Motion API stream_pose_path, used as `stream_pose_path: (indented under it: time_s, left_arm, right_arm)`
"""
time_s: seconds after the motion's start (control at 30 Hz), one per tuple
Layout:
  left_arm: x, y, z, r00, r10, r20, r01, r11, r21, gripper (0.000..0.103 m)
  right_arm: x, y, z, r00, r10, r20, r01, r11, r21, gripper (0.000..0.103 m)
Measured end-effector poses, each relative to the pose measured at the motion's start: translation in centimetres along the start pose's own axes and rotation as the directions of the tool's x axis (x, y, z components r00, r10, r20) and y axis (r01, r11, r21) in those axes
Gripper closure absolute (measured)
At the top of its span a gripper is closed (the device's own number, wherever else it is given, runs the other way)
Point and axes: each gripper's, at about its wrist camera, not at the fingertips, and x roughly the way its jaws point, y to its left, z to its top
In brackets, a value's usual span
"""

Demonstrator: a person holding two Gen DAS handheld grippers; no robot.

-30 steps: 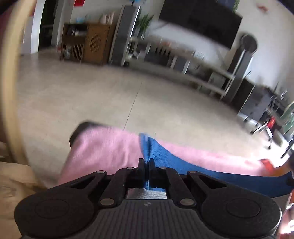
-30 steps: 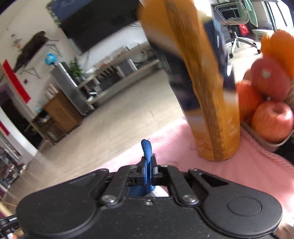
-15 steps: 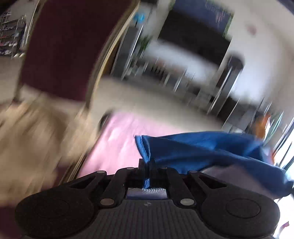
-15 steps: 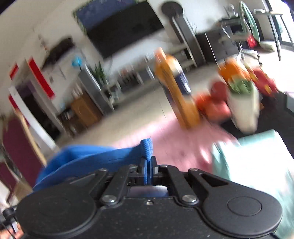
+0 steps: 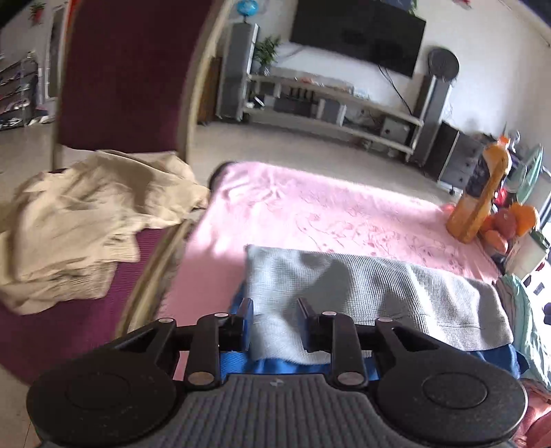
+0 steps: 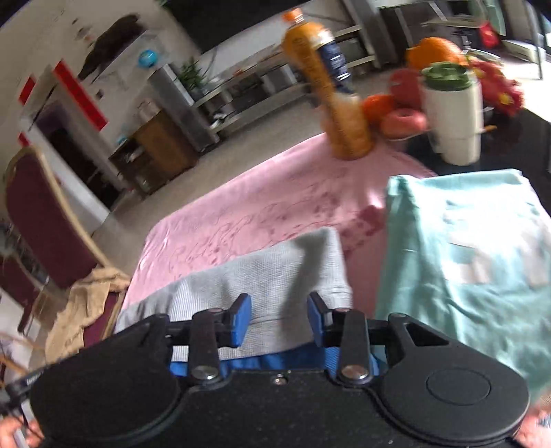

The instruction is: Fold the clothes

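Blue-and-grey garment (image 5: 361,296) lies folded over at the near edge of the pink blanket (image 5: 327,213). Left gripper (image 5: 274,322) and right gripper (image 6: 278,318) both spread, holding nothing. Mint garment (image 6: 465,248) folded alongside; beige clothes (image 5: 86,220) unfolded on chair.

Both cameras sit just behind their own gripper fingers, low and close over the folded grey waffle-knit garment (image 5: 372,293) on the pink patterned blanket (image 5: 327,213). The left view faces across the room toward the wall-mounted black television (image 5: 358,31). The right view is tilted and blurred, probably facing the same way. Both share the tall orange juice bottle (image 6: 330,96).
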Motion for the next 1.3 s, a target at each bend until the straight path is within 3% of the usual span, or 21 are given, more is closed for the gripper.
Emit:
stream_pose_path:
  time_s: [0.2,0.3,0.4,0.47,0.6,0.7,0.8,0.9,1.0,1.07,1.1,1.13,1.23,1.3]
  left_arm:
    - [2.9,-0.7,0.7,1.000,0.010,-0.017,-0.010,1.000,0.028,0.076]
    - [4.3,-0.4,1.1,0.999,0.001,-0.040,0.000,1.000,0.013,0.076]
    - [5.5,0.6,1.0,0.994,-0.012,-0.112,0.007,0.999,-0.050,0.076]
    - [5.9,0.4,0.8,0.992,-0.008,-0.130,0.003,0.999,-0.037,0.075]
    - [6.5,-0.3,0.5,0.989,0.001,-0.151,-0.002,1.000,-0.005,0.067]
    - [6.3,-0.7,0.2,0.990,0.008,-0.141,-0.006,1.000,0.016,0.068]
    - [6.3,-1.1,0.0,0.990,0.025,-0.136,-0.019,0.999,0.047,0.069]
    - [6.7,-1.8,-0.2,0.989,0.052,-0.139,-0.038,0.994,0.098,0.068]
    - [7.1,-2.0,-0.2,0.989,0.060,-0.137,-0.043,0.991,0.127,0.067]
    - [6.8,-2.0,-0.2,0.992,0.059,-0.112,-0.045,0.991,0.128,0.073]
    - [6.4,-2.0,-0.1,0.994,0.059,-0.089,-0.048,0.991,0.127,0.086]
    - [5.9,-2.0,0.0,0.996,0.059,-0.065,-0.051,0.991,0.125,0.092]
    - [3.6,-1.9,0.6,0.999,0.034,0.032,-0.037,0.994,0.100,0.094]
    - [1.2,-1.4,1.5,0.996,-0.028,0.088,0.022,0.998,0.066,0.094]
  right_arm:
    - [5.0,-1.4,-1.4,0.996,0.053,-0.066,-0.047,0.995,0.086,0.069]
    - [5.8,-2.7,-1.8,0.992,0.028,-0.125,-0.005,0.983,0.183,0.068]
    - [5.6,-3.3,-1.5,0.995,0.013,-0.104,0.009,0.977,0.213,0.067]
    - [5.5,-3.7,-1.4,0.995,0.004,-0.099,0.020,0.972,0.234,0.067]
    - [5.5,-4.2,-1.4,0.995,-0.015,-0.095,0.039,0.967,0.252,0.065]
    - [5.2,-4.7,-1.4,0.996,-0.035,-0.081,0.056,0.960,0.275,0.064]
    - [5.1,-4.8,-1.4,0.988,-0.135,-0.077,0.149,0.961,0.234,0.063]
    - [6.0,-5.0,-1.5,0.975,-0.185,-0.122,0.207,0.958,0.200,0.062]
    - [6.8,-5.5,-1.9,0.974,-0.159,-0.164,0.195,0.952,0.236,0.062]
    - [6.7,-5.0,-2.1,0.977,-0.158,-0.141,0.185,0.960,0.210,0.064]
    - [6.5,-4.7,-2.1,0.980,-0.157,-0.126,0.179,0.966,0.186,0.079]
    - [6.3,-4.2,-2.2,0.981,-0.158,-0.109,0.174,0.972,0.160,0.083]
    - [4.4,-1.7,-2.2,0.984,-0.179,-0.003,0.179,0.983,0.048,0.087]
    - [2.5,-1.0,-2.1,0.992,-0.121,0.036,0.118,0.990,0.076,0.087]
